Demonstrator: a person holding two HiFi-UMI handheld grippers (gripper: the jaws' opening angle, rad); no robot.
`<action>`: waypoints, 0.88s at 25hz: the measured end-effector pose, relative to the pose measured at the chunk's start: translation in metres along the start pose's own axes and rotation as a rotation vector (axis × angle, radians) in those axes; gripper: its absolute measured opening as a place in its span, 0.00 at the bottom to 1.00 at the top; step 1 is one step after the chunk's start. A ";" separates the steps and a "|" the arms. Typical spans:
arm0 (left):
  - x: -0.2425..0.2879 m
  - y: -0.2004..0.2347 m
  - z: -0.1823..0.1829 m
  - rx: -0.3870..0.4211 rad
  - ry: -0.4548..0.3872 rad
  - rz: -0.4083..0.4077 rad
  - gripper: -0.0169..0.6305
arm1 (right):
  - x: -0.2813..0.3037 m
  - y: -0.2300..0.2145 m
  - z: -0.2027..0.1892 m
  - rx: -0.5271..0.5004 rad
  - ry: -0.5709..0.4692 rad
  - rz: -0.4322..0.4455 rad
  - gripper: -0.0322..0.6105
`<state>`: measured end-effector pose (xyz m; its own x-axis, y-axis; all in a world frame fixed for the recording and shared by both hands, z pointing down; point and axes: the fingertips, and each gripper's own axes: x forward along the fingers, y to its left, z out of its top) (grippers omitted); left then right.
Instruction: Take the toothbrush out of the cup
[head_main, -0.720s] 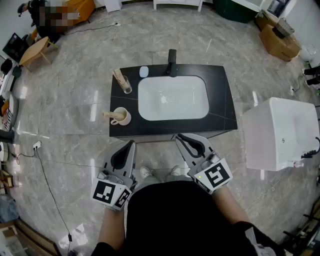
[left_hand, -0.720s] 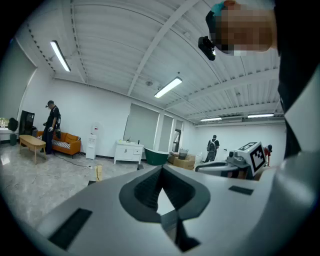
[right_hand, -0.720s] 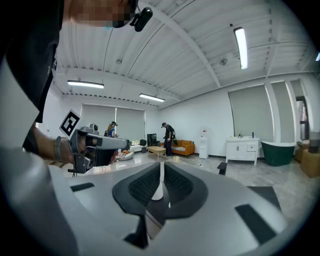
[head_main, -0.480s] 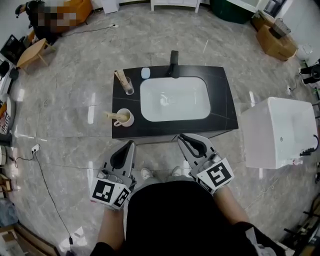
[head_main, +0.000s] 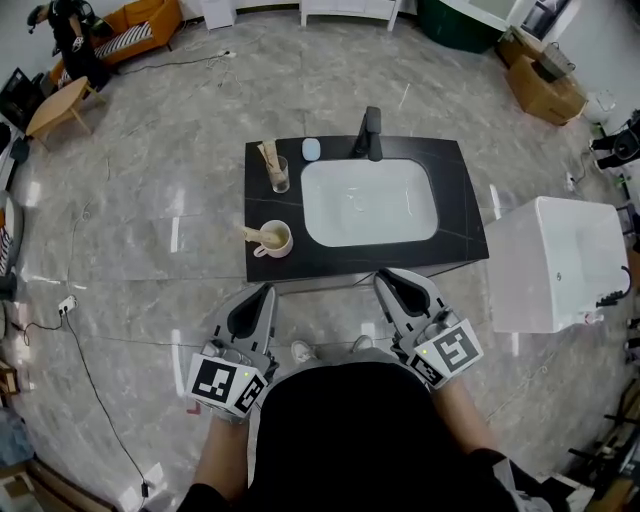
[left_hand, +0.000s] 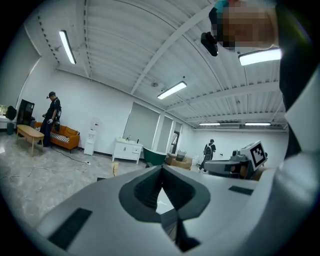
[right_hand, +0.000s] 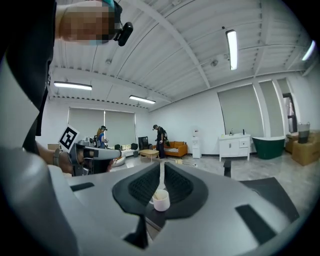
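Left gripper (head_main: 266, 291): jaws together, nothing between them; it is held off the front edge of the desk (head_main: 455, 200), near the front left corner, not touching it. Right gripper (head_main: 383, 277): jaws together, nothing clamped; it is held off the front edge, further right, also clear of the desk.

Cup (head_main: 274, 239): white, upright, on the desk near the front left corner, just left of the basin (head_main: 370, 205). Toothbrush (head_main: 254, 235): standing in the cup, leaning over its rim, handle towards the left edge.

Glass (head_main: 279, 175): near the back left corner, holding pale sticks. Faucet (head_main: 370, 132): black, at the back edge.
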<state>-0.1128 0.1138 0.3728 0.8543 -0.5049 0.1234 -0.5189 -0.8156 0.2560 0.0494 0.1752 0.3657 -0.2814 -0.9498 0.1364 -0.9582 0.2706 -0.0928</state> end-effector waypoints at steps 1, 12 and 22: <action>-0.002 0.004 -0.001 -0.010 0.000 -0.014 0.06 | 0.003 0.003 0.000 -0.006 0.002 -0.006 0.12; 0.003 0.040 -0.010 -0.053 0.023 -0.045 0.06 | 0.035 0.008 -0.014 -0.012 0.052 -0.049 0.12; 0.048 0.060 0.005 -0.041 0.018 0.087 0.06 | 0.067 -0.060 -0.003 0.028 0.026 0.000 0.12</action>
<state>-0.1029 0.0395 0.3890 0.8065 -0.5681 0.1641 -0.5901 -0.7562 0.2828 0.0881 0.0957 0.3836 -0.2835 -0.9451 0.1623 -0.9564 0.2661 -0.1206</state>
